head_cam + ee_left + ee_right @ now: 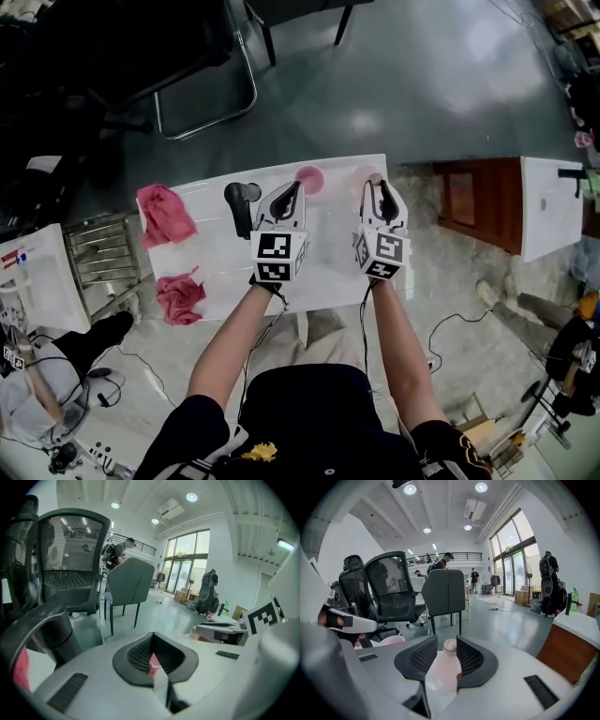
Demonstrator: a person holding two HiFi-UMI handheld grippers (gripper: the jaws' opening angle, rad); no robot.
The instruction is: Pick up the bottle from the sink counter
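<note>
The right gripper's point(446, 644) jaws stand partly apart, straddling the pale bottle point(442, 674) without visibly clamping it, probably set to close on it. The bottle stands on the white sink counter point(220, 267). The left gripper point(153, 644), jaws together and empty, waits alongside.

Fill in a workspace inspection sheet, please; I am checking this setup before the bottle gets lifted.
Surface: white counter.
Job's things: bottle, upright near the far edge.
Clutter: two pink cloths, black handled object, pink bowl.
Grippers: left gripper shut, nothing held; right gripper open, bottle between its jaws.
Cables: loose cables on the floor, both sides.
Surroundings: office chairs, white cabinet, metal rack.
</note>
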